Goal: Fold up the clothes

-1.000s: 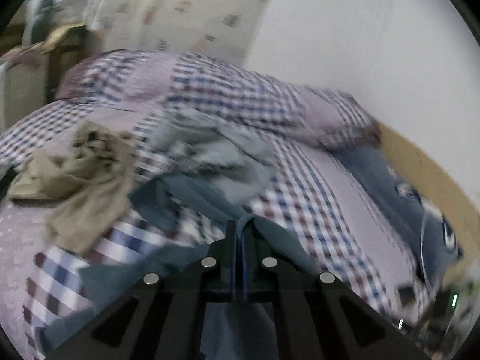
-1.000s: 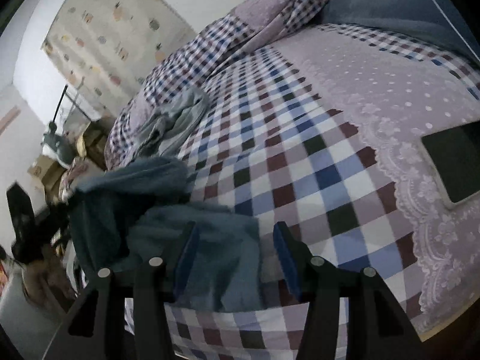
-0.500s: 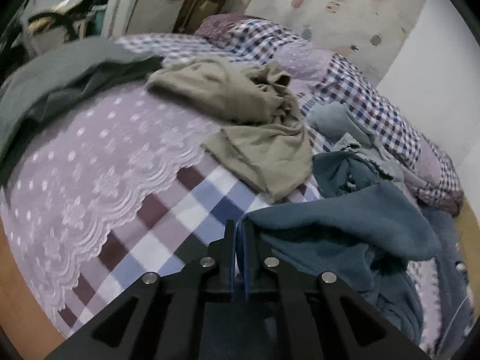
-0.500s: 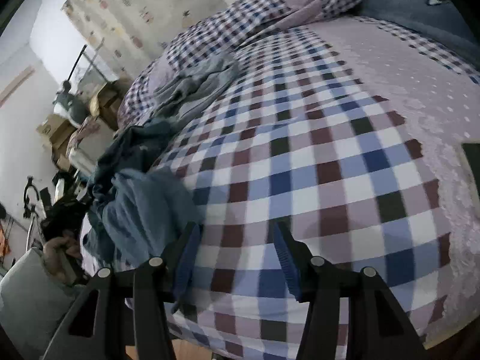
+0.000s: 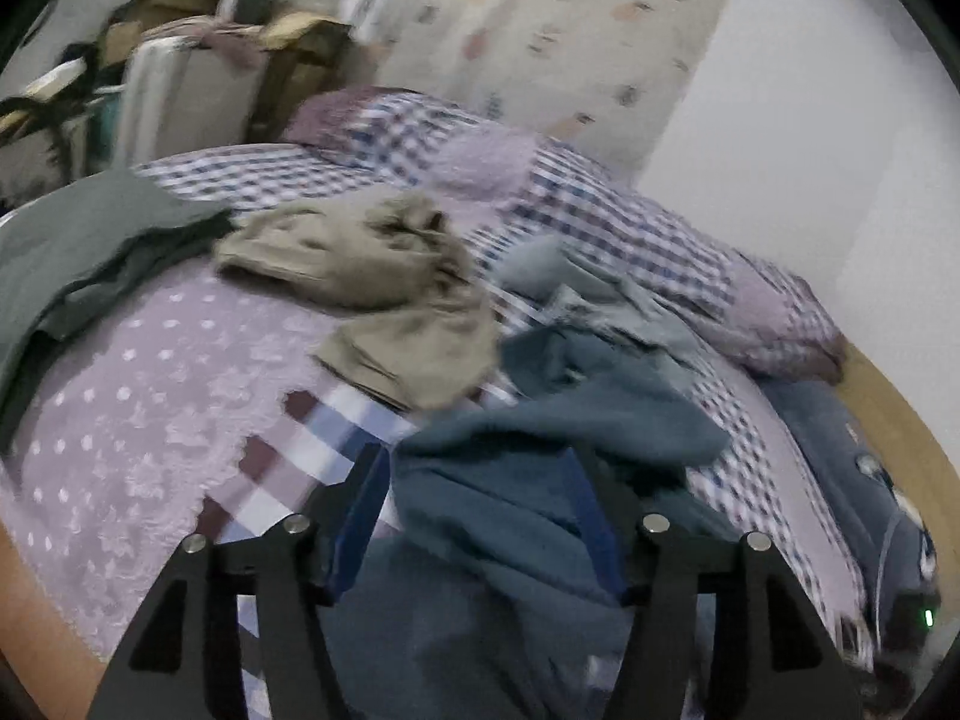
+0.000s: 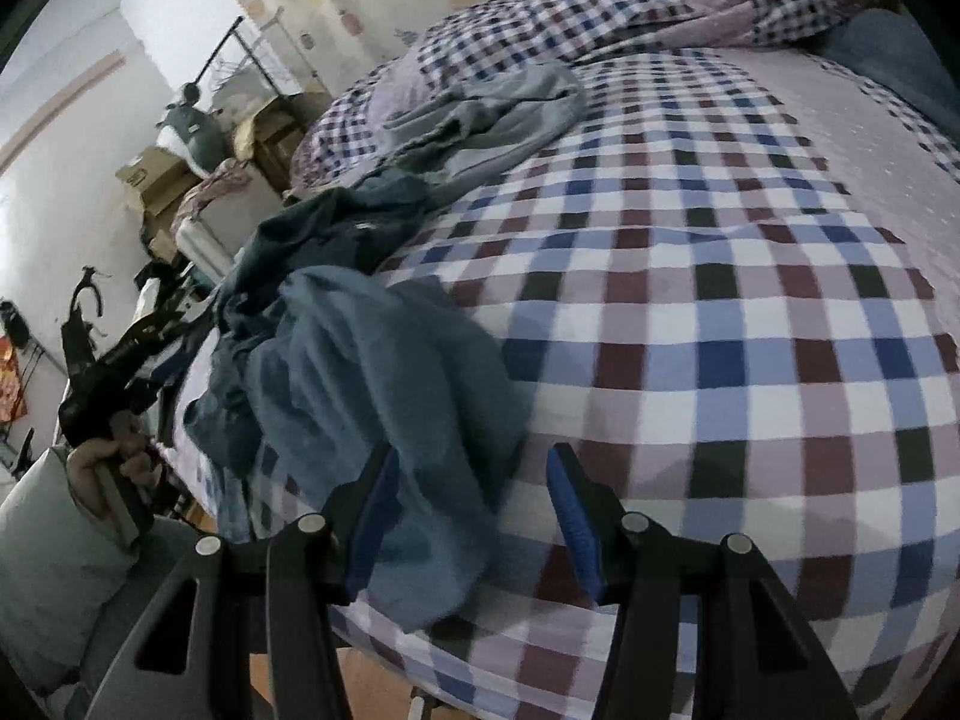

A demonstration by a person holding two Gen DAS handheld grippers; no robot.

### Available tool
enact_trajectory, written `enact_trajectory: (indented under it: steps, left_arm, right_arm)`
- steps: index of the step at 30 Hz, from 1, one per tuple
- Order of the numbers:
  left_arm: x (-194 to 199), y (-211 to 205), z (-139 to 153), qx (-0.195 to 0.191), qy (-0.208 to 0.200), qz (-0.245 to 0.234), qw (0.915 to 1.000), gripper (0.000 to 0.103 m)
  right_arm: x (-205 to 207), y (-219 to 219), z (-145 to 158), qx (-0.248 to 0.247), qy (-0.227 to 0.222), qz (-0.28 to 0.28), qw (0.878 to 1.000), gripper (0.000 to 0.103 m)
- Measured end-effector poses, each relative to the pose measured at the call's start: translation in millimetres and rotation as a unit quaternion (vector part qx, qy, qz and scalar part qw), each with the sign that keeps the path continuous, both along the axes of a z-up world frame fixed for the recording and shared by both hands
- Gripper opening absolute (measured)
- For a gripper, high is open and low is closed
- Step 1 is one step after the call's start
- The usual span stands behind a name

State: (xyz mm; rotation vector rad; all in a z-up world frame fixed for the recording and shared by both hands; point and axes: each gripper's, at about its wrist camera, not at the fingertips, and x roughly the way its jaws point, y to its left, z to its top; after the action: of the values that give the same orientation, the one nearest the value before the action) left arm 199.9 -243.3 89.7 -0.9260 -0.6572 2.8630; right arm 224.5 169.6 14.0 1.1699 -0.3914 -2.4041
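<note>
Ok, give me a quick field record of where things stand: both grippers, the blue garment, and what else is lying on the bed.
left gripper: open, jaws have just been opening; teal-blue garment lies loose between them, released
right gripper: open, garment's edge lies between its fingers, not pinched
garment state: crumpled heap near the bed's edge, not folded
other clothes: khaki garment, grey-blue garment, dark green garment, all unfolded
surface: checked bedspread

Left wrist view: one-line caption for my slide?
Left hand-held gripper, jaws just opened, over a crumpled teal garment on the checked bed.
</note>
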Motion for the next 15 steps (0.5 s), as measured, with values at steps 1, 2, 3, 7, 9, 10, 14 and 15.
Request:
enact_trajectory:
  steps: [1, 2, 3, 7, 9, 10, 14, 15]
  left_arm:
    - [2, 10, -2, 0.001, -0.006, -0.026, 0.9996, 0.064]
    - [3, 19, -3, 0.003, -0.011, -0.047, 0.9988, 0.064]
    - [7, 30, -7, 0.007, -0.017, -0.069, 0.9974, 0.064]
    - [18, 74, -23, 0.042, -0.048, -0.168, 0.9838, 0.064]
    - [22, 92, -29, 0.072, -0.063, -0.223, 0.9700, 0.064]
    - [24, 100, -30, 0.086, -0.069, -0.247, 0.9629, 0.064]
    - [32, 121, -43, 0.169, -0.112, -0.303, 0.9312, 0.064]
    - [32, 124, -48, 0.186, -0.127, -0.308, 0.9244, 0.064]
  right_arm:
    - [0, -3, 0, 0.001, -0.001, 0.006, 1.000, 0.055]
    - [0, -7, -1, 0.004, -0.003, 0.012, 1.000, 0.055]
    - [-1, -12, -2, 0.010, -0.005, 0.019, 1.000, 0.055]
    - [3, -32, -4, 0.035, -0.003, 0.056, 0.998, 0.029]
    - [13, -42, 3, 0.046, 0.018, 0.085, 0.995, 0.005]
    - [19, -46, 7, 0.042, 0.031, 0.105, 0.993, 0.005]
    - [60, -70, 34, -0.023, 0.107, 0.235, 0.966, 0.005]
    - [69, -77, 36, -0.033, 0.112, 0.262, 0.958, 0.005]
